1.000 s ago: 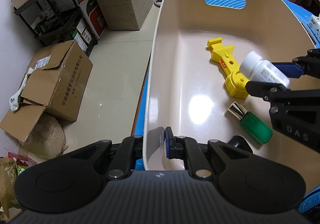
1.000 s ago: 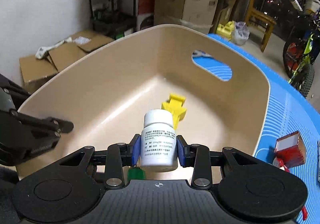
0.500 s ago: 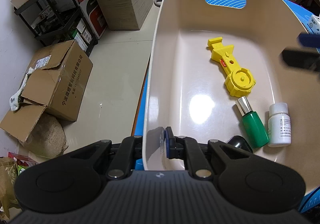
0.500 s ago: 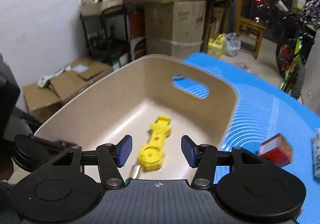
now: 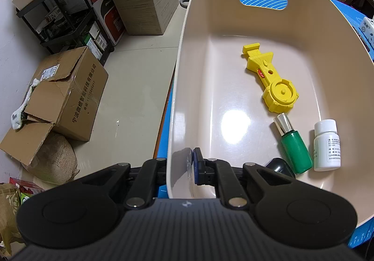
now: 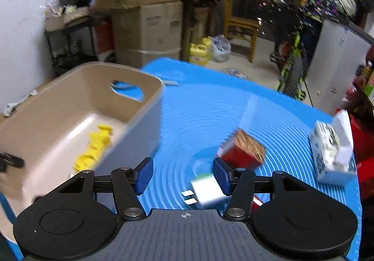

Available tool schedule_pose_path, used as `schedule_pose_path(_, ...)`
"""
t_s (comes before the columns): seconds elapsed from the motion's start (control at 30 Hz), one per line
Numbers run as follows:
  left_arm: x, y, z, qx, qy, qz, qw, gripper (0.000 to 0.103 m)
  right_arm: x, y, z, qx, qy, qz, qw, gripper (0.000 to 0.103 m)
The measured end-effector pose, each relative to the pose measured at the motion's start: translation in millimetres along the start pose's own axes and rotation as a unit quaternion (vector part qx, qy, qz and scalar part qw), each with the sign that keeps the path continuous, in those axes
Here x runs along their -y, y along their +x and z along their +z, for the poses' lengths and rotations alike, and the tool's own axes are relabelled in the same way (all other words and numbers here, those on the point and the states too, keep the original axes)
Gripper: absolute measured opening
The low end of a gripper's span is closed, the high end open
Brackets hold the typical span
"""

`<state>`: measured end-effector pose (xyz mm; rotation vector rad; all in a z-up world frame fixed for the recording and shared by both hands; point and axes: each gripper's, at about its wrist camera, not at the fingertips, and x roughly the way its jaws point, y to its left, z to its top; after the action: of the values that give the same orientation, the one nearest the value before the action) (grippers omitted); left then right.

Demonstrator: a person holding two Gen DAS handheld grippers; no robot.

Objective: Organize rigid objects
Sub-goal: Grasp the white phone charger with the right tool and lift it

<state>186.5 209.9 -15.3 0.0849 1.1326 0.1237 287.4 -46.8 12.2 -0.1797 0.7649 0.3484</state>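
Note:
My left gripper (image 5: 184, 165) is shut on the near wall of the beige bin (image 5: 182, 74). Inside the bin lie a yellow plastic toy (image 5: 271, 81), a green bottle with a silver cap (image 5: 293, 144), a white pill bottle (image 5: 326, 145) and a dark object (image 5: 278, 165) partly hidden by my fingers. My right gripper (image 6: 184, 174) is open and empty above the blue mat (image 6: 210, 116), to the right of the bin (image 6: 70, 107). A white plug adapter (image 6: 206, 191) lies by its right finger. A red box (image 6: 243, 151) lies just beyond.
A white patterned carton (image 6: 332, 151) stands at the mat's right edge. Off the table's left side are cardboard boxes (image 5: 63, 95), a sack (image 5: 51, 160) and a black shelf (image 5: 65, 20). A chair (image 6: 240, 32) and a bicycle (image 6: 294, 60) stand behind.
My right gripper let go of the white pill bottle in the bin, opened, and swung right out over the blue mat. My left gripper has kept its hold on the bin wall.

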Motion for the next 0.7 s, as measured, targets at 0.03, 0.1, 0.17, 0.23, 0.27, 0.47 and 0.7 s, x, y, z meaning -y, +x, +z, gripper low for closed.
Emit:
schedule_pose_path(0.03, -0.1, 0.0, 0.0, 0.000, 0.000, 0.000, 1.0000, 0.014, 3.9, 5.2, -3.8, -0.008, 0.002, -0.004, 1.000, 0.065)
schedule_pose_path(0.1, 0.1, 0.3, -0.2, 0.000, 0.000, 0.000, 1.0000, 0.014, 7.6, 13.1, -11.5, -0.015, 0.004, -0.008, 1.000, 0.065)
schedule_pose_path(0.17, 0.2, 0.5, -0.6, 0.000, 0.000, 0.001, 1.0000, 0.014, 9.7, 19.6, -16.3, -0.016, 0.006, -0.010, 1.000, 0.065)
schedule_pose_path(0.23, -0.3, 0.5, -0.4, 0.000, 0.000, 0.000, 1.0000, 0.014, 12.3, 25.5, -19.7, -0.018, 0.007, -0.008, 1.000, 0.065)
schedule_pose_path(0.27, -0.6, 0.7, -0.7, 0.000, 0.000, 0.000, 1.0000, 0.014, 12.5, 27.5, -22.0, -0.019, 0.004, -0.008, 1.000, 0.065)
schedule_pose_path(0.47, 0.0, 0.5, 0.0, 0.000, 0.000, 0.000, 1.0000, 0.014, 13.1, 43.0, -25.1, -0.027, -0.021, -0.019, 0.999, 0.065)
schedule_pose_path(0.7, 0.2, 0.9, 0.4, -0.001, 0.001, 0.001, 1.0000, 0.014, 9.5, 54.8, -27.2, -0.028, -0.055, -0.029, 0.998, 0.065)
